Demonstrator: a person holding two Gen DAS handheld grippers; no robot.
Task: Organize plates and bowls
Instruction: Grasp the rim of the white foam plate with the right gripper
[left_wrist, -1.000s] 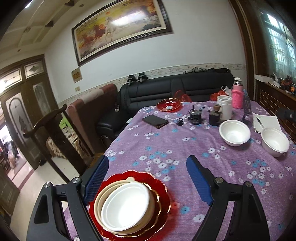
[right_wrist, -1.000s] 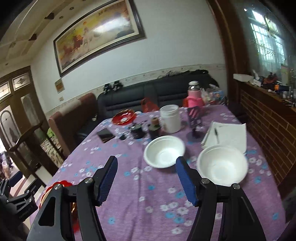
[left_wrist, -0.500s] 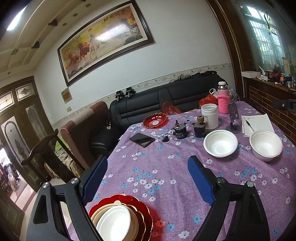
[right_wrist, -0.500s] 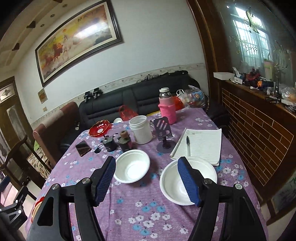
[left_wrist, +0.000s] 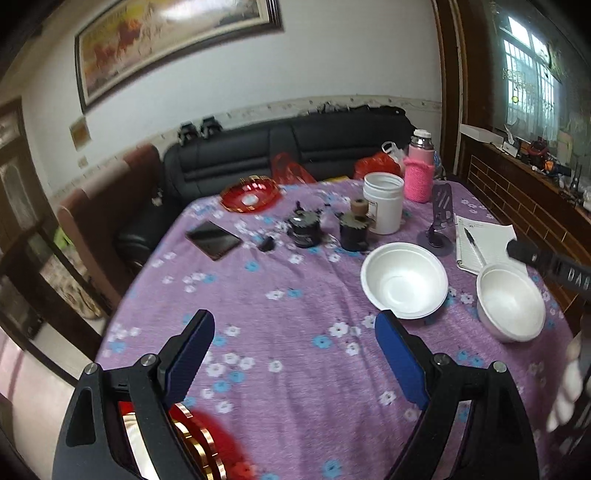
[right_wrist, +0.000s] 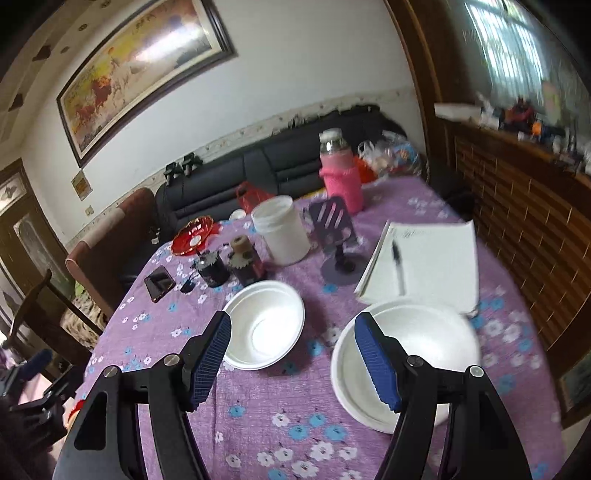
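Two white foam bowls sit on the purple flowered tablecloth: one in the middle (left_wrist: 404, 279) (right_wrist: 264, 324) and one nearer the right edge (left_wrist: 511, 302) (right_wrist: 417, 350). My right gripper (right_wrist: 293, 354) is open and empty, its right finger over the right bowl's rim. My left gripper (left_wrist: 295, 350) is open and empty above bare cloth. A stack of red and gold plates (left_wrist: 199, 446) lies at the table's near-left edge, mostly hidden behind the left finger. A red glass dish (left_wrist: 250, 193) (right_wrist: 193, 236) sits at the far side.
A white jar (left_wrist: 383, 207), pink bottle (left_wrist: 418, 173), phone stand (left_wrist: 441, 218), notebook with pen (right_wrist: 424, 262), two small dark pots (left_wrist: 328, 230) and a phone (left_wrist: 213, 239) crowd the table's far half. A black sofa stands behind; a brick ledge is at the right.
My left gripper moved forward over the table, so the plate stack slid almost out of view. My right gripper moved down and closer to the two white bowls.
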